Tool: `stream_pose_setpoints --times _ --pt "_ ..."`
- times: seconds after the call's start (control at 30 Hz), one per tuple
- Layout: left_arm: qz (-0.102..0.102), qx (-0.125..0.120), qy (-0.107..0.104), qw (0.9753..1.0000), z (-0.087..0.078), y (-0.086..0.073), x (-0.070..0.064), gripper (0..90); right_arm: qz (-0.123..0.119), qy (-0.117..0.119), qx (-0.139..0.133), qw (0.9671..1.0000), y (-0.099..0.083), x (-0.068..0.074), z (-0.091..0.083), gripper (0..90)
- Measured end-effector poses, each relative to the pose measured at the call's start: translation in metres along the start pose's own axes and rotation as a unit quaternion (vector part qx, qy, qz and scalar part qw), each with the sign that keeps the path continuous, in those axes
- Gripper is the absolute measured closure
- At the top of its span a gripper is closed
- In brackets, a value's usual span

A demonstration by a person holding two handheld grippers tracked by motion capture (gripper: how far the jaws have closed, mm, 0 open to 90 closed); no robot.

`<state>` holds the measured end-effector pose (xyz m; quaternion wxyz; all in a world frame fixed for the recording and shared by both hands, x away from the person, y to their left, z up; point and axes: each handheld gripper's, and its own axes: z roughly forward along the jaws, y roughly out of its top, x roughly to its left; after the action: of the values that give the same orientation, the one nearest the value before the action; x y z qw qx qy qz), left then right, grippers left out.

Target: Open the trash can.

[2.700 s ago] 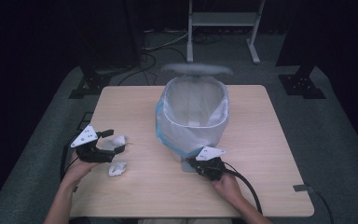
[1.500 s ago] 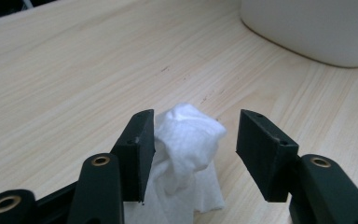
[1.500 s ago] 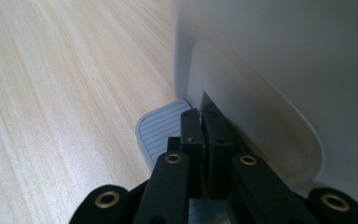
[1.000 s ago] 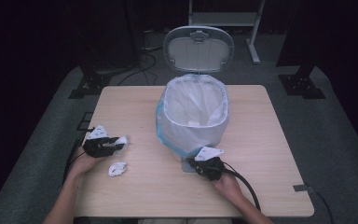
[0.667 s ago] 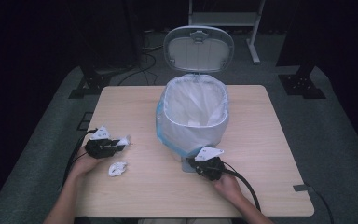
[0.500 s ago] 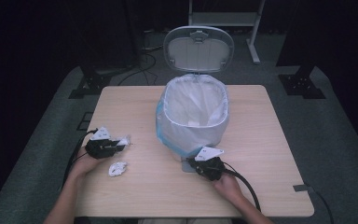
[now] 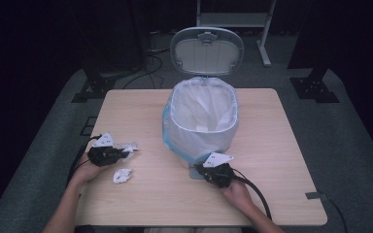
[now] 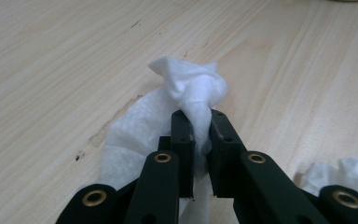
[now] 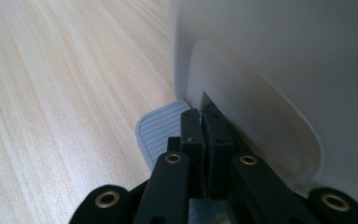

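Observation:
A white pedal bin (image 7: pixel 201 116) lined with a bag stands mid-table, its lid (image 7: pixel 206 51) raised upright behind it. My right gripper (image 7: pixel 200 170) is shut, and its jaws rest on the grey ribbed pedal (image 9: pixel 156 128) at the bin's base (image 9: pixel 284 60). In its own view, the right gripper (image 9: pixel 200 116) touches the bin wall. My left gripper (image 7: pixel 121 152) lies low on the table's left side, shut on a crumpled white tissue (image 7: pixel 129 146). The left gripper view shows the tissue (image 8: pixel 186 88) pinched between the tips of the left gripper (image 8: pixel 200 123) and resting on the wood.
A second crumpled tissue (image 7: pixel 122 175) lies just in front of my left hand, and shows as a tissue edge (image 8: pixel 349 170) in the left gripper view. The wooden table (image 7: pixel 272 145) has bare room on its right half. Cables trail from both grippers.
The bin's lid has swung up from mid-motion to fully open. My left gripper has dropped slightly to the table at the tissue. The right gripper stays on the pedal.

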<state>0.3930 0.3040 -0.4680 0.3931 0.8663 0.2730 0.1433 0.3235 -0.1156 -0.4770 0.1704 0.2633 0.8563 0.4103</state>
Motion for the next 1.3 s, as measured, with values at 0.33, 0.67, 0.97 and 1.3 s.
stream_pose_setpoints --times 0.33,0.67,0.97,1.3 --pt "0.004 -0.023 -0.019 0.9995 -0.016 0.010 -0.008 82.3 -0.004 -0.002 -0.001 1.0000 0.000 0.000 0.000 87.7" --pt "0.006 -0.039 -0.037 0.9985 -0.033 0.020 -0.018 82.3 -0.001 -0.001 0.001 1.0000 0.000 0.000 0.000 87.7" --pt "0.017 -0.049 -0.053 0.9973 -0.044 0.035 -0.027 82.3 0.000 -0.002 0.001 1.0000 0.000 0.000 0.000 87.7" --pt "0.030 -0.067 -0.071 0.9948 -0.057 0.055 -0.038 82.3 -0.002 -0.002 0.001 1.0000 0.000 0.000 0.000 87.7"
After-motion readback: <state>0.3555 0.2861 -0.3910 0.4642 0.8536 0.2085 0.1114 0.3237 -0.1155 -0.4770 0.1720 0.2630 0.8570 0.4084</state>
